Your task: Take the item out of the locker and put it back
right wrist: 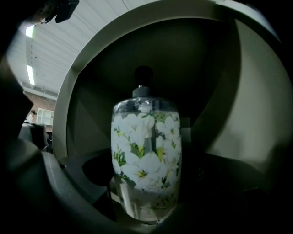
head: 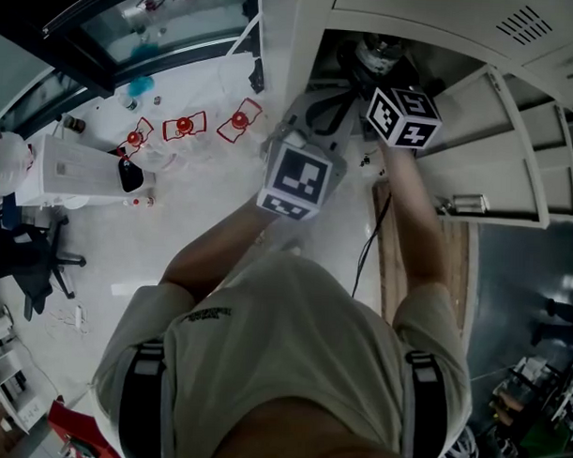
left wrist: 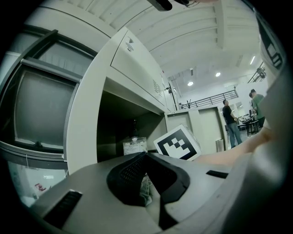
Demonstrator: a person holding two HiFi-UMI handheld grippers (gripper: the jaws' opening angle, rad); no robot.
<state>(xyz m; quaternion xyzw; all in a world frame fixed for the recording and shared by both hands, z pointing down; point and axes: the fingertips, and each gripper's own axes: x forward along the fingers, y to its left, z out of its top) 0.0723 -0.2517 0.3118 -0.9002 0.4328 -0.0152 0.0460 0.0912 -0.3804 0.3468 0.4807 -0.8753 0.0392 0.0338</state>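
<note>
Rounded clear bottle (right wrist: 145, 160), white floral print; smooth pale metal locker (head: 486, 155).

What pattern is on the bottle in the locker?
White flowers with green leaves on a clear bottle, shown best in the right gripper view.

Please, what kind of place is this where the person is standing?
Probably a large workshop or lab hall with a storage corner. It has a row of grey metal lockers, an office chair on a pale floor, and a high ceiling with an upper-level railing.
</note>
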